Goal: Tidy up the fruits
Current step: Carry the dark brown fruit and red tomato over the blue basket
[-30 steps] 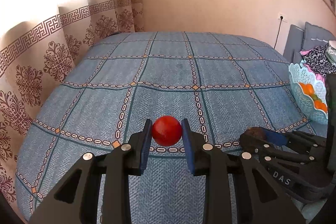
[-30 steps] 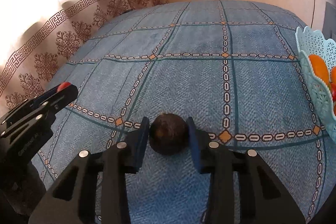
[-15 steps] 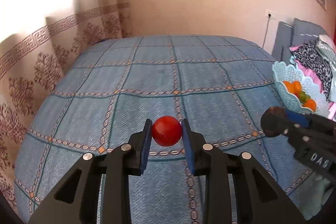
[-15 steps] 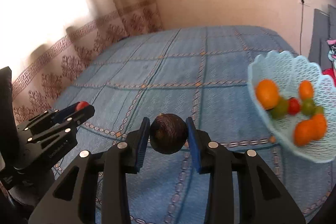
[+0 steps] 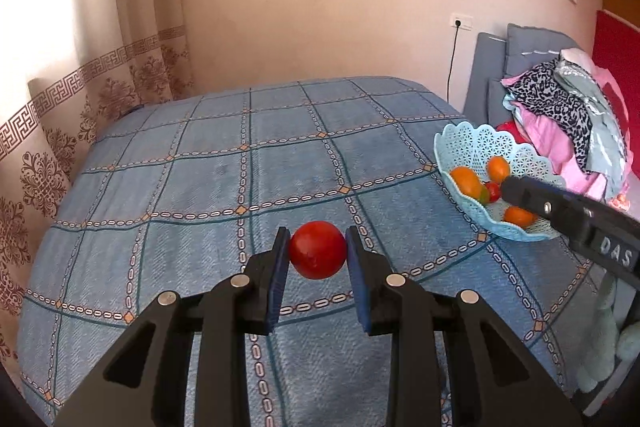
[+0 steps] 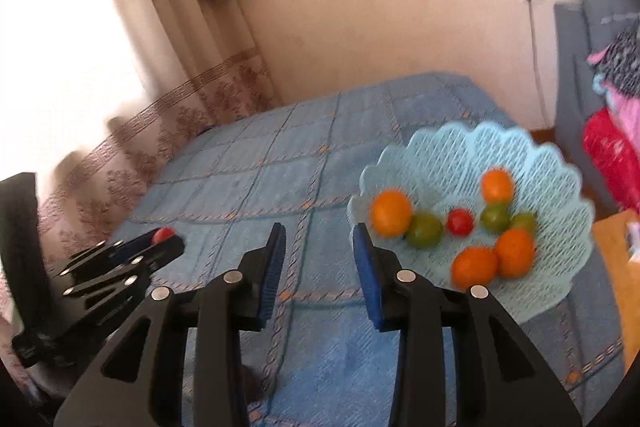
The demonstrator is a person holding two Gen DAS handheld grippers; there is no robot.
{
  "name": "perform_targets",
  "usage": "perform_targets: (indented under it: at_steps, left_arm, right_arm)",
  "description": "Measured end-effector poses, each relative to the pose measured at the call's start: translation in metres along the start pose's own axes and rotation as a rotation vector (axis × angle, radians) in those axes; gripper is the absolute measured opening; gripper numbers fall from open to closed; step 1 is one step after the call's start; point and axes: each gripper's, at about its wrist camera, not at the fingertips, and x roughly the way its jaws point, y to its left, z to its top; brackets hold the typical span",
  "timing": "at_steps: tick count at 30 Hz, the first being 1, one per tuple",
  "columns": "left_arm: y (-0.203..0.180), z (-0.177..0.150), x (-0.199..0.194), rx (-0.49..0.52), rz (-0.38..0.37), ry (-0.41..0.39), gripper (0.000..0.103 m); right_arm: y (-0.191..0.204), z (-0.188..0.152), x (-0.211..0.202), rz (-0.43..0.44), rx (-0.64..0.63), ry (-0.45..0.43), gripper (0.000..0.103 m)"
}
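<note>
A red tomato (image 5: 318, 250) is pinched between the blue pads of my left gripper (image 5: 317, 239), held above the blue checked bedspread (image 5: 200, 187). My right gripper (image 6: 318, 235) hovers just left of the pale blue lattice bowl (image 6: 460, 139); its jaws stand apart with nothing between them. Several orange, green and red fruits lie in the bowl. A dark round shape (image 6: 250, 383) shows low under the right gripper's left finger; I cannot tell what it is. In the left wrist view the right gripper (image 5: 516, 191) reaches over the bowl (image 5: 472, 135). The left gripper (image 6: 168, 239) appears at the left.
A patterned curtain (image 5: 60, 131) hangs along the bed's left side. A grey headboard (image 5: 492, 75) and a heap of clothes (image 5: 568, 131) stand behind the bowl. A cable runs down the wall from a socket (image 5: 462, 23).
Both grippers have risen and swung right toward the bowl. The dark round fruit that sat between the right gripper's pads is gone from between them. The tomato stays gripped.
</note>
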Motion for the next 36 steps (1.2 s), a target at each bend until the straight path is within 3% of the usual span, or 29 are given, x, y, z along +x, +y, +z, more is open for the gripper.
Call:
perform_targets:
  at_steps: [5,10,15,16,17,19,22,24,26,36]
  left_arm:
    - [-0.002,-0.002,0.007,-0.008,0.023,0.023,0.029]
    - [0.009,-0.004,0.005,-0.03,0.051,0.025,0.029]
    - [0.007,-0.007,-0.002,-0.016,0.051,0.012,0.029]
    - [0.007,-0.006,-0.002,-0.015,0.049,0.012,0.029]
    - [0.006,-0.007,-0.003,-0.014,0.048,0.012,0.029]
    - [0.006,-0.007,-0.003,-0.013,0.049,0.014,0.029]
    - [0.006,-0.007,-0.003,-0.014,0.051,0.017,0.029]
    - [0.006,-0.006,-0.002,-0.014,0.052,0.018,0.029]
    - [0.006,-0.006,-0.001,-0.013,0.05,0.02,0.029]
    - [-0.001,-0.006,0.005,0.003,0.048,0.028,0.029]
  right_arm:
    - [0.02,-0.038,0.015,0.157,-0.074,0.173,0.04]
    - [0.036,-0.075,0.029,0.201,-0.122,0.292,0.04]
    - [0.042,-0.083,0.028,0.174,-0.155,0.282,0.04]
    - [0.042,-0.084,0.028,0.167,-0.162,0.278,0.042]
    - [0.044,-0.085,0.029,0.155,-0.171,0.273,0.052]
    - [0.044,-0.086,0.03,0.137,-0.18,0.269,0.063]
    - [0.047,-0.092,0.037,0.114,-0.211,0.278,0.063]
    - [0.047,-0.098,0.043,0.115,-0.21,0.295,0.055]
    - [0.048,-0.101,0.048,0.113,-0.218,0.301,0.04]
    - [0.047,-0.093,0.035,0.115,-0.211,0.256,0.038]
